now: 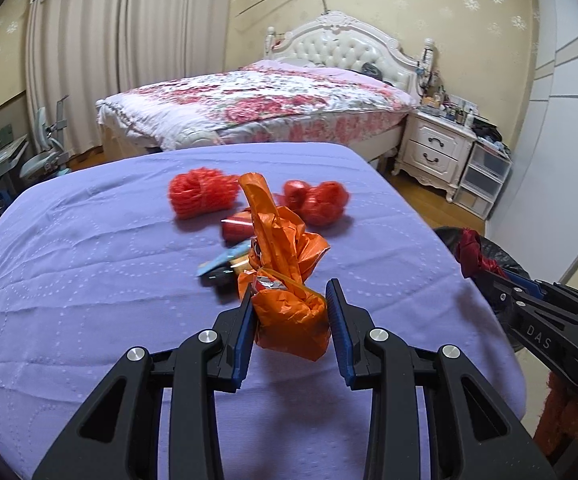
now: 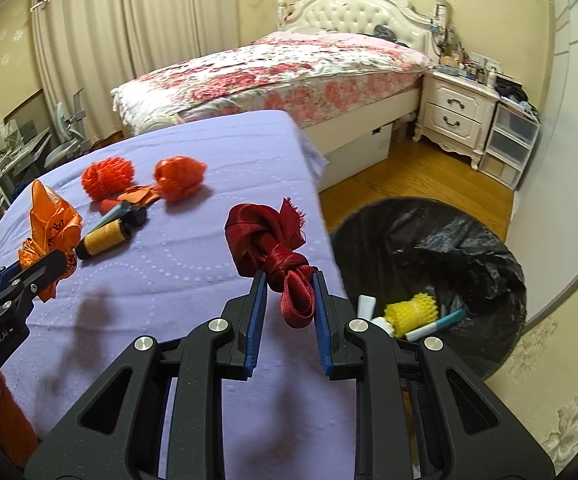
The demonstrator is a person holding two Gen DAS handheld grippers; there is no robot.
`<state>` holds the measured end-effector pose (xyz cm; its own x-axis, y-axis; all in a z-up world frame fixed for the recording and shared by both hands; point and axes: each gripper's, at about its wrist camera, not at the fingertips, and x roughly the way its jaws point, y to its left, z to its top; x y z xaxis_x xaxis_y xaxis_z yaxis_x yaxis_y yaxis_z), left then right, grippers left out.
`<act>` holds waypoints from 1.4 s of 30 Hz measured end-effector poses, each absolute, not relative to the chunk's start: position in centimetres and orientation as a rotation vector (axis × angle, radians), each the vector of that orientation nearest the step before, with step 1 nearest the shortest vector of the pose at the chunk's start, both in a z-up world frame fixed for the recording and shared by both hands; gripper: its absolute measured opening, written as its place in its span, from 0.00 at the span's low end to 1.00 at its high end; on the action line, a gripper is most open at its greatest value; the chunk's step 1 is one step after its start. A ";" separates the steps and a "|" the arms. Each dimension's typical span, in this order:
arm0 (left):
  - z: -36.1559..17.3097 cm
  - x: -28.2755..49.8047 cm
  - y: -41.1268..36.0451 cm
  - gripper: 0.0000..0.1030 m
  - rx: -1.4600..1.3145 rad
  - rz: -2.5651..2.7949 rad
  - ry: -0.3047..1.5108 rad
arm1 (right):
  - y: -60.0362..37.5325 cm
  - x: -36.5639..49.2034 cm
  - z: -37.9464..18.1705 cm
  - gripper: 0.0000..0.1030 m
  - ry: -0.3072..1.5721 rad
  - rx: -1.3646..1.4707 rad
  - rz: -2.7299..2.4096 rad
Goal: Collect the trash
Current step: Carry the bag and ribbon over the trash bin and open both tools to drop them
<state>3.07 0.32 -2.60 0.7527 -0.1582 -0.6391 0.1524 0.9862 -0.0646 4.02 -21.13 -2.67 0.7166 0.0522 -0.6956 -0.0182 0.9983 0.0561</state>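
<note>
My right gripper (image 2: 289, 300) is clamped on the knotted red ribbon (image 2: 273, 248) at the mattress's right edge — the bin (image 2: 429, 280) sits just beyond, lower right. My left gripper (image 1: 291, 312) grasps the orange bag (image 1: 285, 280), farther from the bin.

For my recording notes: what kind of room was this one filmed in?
A home bedroom, most likely. A bed with a tufted white headboard and floral bedspread stands at the back, a white nightstand crowded with small items beside it, and long curtains cover the far wall.
</note>
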 end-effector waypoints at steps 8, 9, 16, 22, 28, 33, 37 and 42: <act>-2.0 3.7 -5.4 0.34 0.046 -0.271 0.670 | -25.8 3.9 -2.6 0.22 0.754 0.079 -0.075; -1.9 3.7 -6.0 0.34 0.053 -0.280 0.665 | -26.3 3.9 -2.7 0.22 0.753 0.081 -0.087; -1.7 4.7 -11.0 0.34 0.099 -0.352 0.642 | -29.8 4.0 -2.9 0.22 0.741 0.093 -0.173; -2.5 6.0 -14.3 0.34 0.136 -0.383 0.647 | -32.2 4.4 -3.1 0.22 0.740 0.124 -0.210; -3.3 7.3 -16.2 0.34 0.156 -0.394 0.661 | -33.2 5.2 -3.2 0.22 0.741 0.147 -0.223; -3.7 8.3 -17.6 0.34 0.186 -0.397 0.660 | -33.4 6.1 -3.6 0.22 0.750 0.146 -0.237; -4.2 8.9 -18.3 0.34 0.205 -0.397 0.664 | -33.7 6.6 -4.1 0.22 0.758 0.149 -0.251; -4.9 9.4 -18.9 0.34 0.219 -0.400 0.678 | -34.2 7.2 -4.7 0.22 0.769 0.154 -0.269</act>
